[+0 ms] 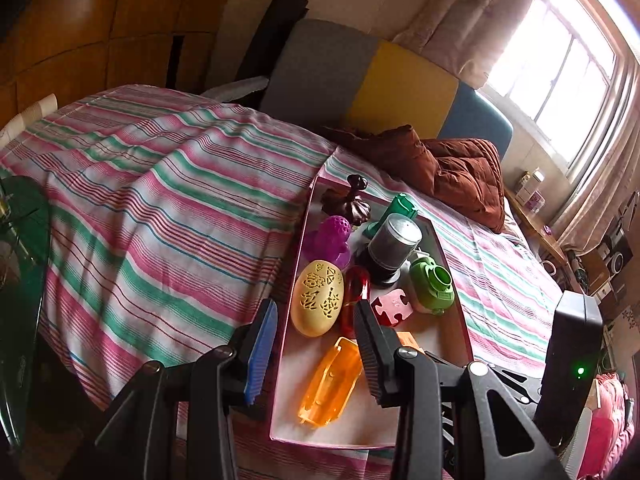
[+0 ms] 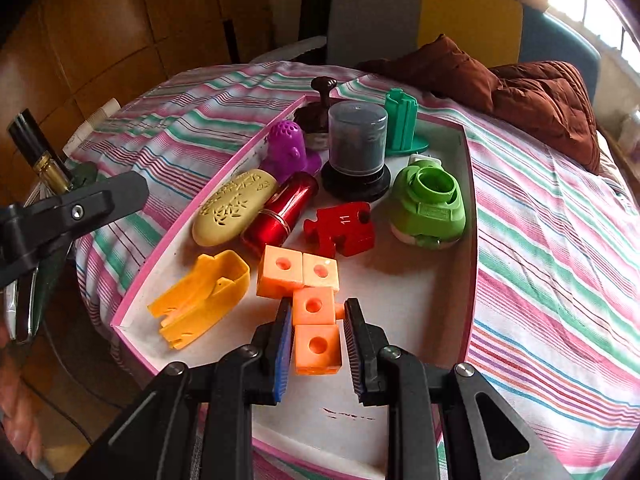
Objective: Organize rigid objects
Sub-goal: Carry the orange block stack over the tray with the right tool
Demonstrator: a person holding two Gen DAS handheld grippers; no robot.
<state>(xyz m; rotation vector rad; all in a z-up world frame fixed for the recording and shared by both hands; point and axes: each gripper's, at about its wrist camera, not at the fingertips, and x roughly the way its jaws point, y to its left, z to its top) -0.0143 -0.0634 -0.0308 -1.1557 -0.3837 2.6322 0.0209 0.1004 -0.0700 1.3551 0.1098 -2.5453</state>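
Note:
A pink-rimmed white tray [image 2: 474, 240] lies on a striped bed. My right gripper [image 2: 318, 320] is shut on a chain of orange cube blocks [image 2: 316, 344] at the tray's near end, its pads pressing the sides of the cubes. Also in the tray are a yellow-orange holder [image 2: 200, 296], a red puzzle piece [image 2: 340, 228], a red cylinder [image 2: 280, 212], a cream perforated case [image 2: 232, 208], a purple piece [image 2: 288, 152], a grey canister [image 2: 356, 144] and a green round piece [image 2: 428, 204]. My left gripper [image 1: 316, 336] hovers open over the tray's left wall [image 1: 292, 280], holding nothing.
A brown quilted jacket [image 2: 540, 92] lies on the striped sheet [image 2: 560, 240] behind the tray. A teal stand [image 2: 402, 124] and a dark knobbed piece [image 2: 322, 96] occupy the tray's far end. A dark bottle [image 2: 40, 152] stands left of the bed. A black device [image 1: 572, 360] sits at right.

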